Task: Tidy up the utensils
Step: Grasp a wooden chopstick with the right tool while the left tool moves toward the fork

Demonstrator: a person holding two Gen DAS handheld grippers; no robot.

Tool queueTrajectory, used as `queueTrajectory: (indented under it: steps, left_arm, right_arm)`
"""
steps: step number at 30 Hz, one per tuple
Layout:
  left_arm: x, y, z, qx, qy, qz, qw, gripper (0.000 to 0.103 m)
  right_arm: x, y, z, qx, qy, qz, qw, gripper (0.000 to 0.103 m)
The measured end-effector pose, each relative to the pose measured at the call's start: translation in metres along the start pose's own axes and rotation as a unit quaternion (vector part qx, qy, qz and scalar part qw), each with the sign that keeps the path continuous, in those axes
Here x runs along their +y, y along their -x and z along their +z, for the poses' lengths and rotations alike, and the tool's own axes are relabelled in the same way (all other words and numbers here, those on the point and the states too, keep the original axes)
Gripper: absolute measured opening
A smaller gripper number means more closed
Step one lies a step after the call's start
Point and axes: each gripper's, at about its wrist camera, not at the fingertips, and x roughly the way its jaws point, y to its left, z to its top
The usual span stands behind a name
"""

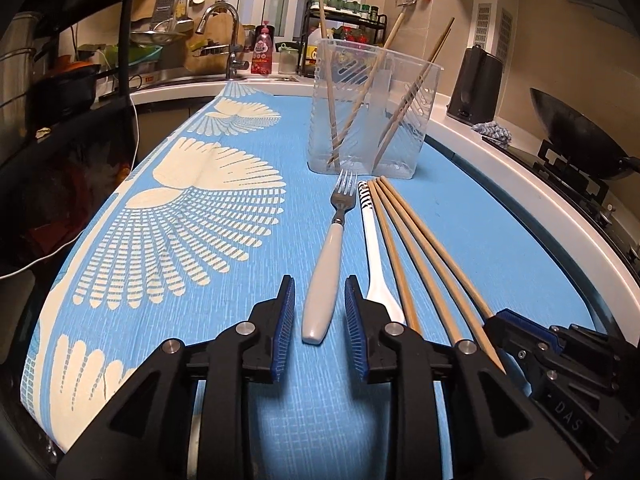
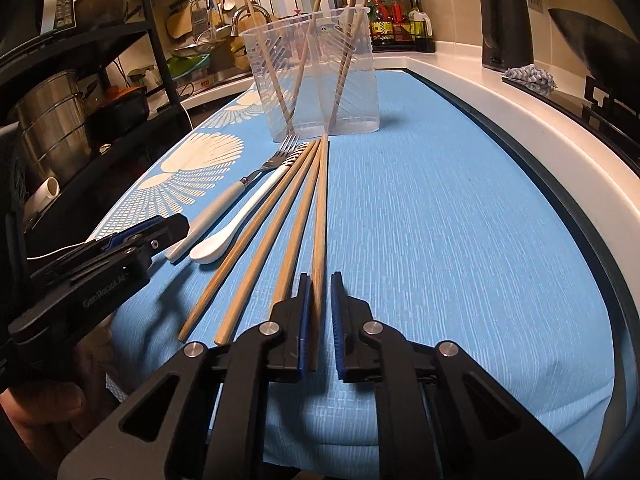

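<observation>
The left tongs (image 1: 319, 312) stand wide apart at the bottom centre of the left wrist view, one pad on each side of the fork (image 1: 326, 276) handle's butt end, touching nothing I can make out. The fork lies on the blue cloth of the bench (image 1: 480, 240), tines toward the clear tub (image 1: 372, 108) at upper centre. Just right of it lie a white spoon (image 1: 374, 248) and then four loose chopsticks (image 1: 416, 248), fanned toward the lower right.

The right tongs (image 2: 320, 312), bottom centre of the right wrist view, are narrow but not closed: the rightmost chopstick (image 2: 320, 220) runs between the pads, close against the left pad, with a gap at the right pad. The tub (image 2: 316, 72) stands at upper centre of that view with several chopsticks already leaning inside it.

The step in hand looks like a double pick-up for the tub. To do it well, the left should close square on the thick part of the fork handle, keeping its right finger clear of the spoon bowl beside it. The right should centre the stick before squeezing, since the next stick lies just beside its left pad and could be nudged or pinched too. Lift straight, then tip each piece upright over the tub rim.
</observation>
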Motion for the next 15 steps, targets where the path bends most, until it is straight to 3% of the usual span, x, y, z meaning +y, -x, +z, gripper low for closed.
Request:
queueTrajectory:
  steps: [12, 15]
  left_arm:
    - [-0.015, -0.017, 0.0, 0.036, -0.032, 0.017, 0.9987, 0.026]
    - [-0.014, -0.014, 0.0, 0.038, -0.031, 0.015, 0.9987, 0.018]
  right_arm:
    - [-0.009, 0.009, 0.001, -0.006, -0.012, -0.024, 1.0, 0.006]
    - [-0.015, 0.012, 0.0, -0.006, -0.015, -0.033, 0.999, 0.006]
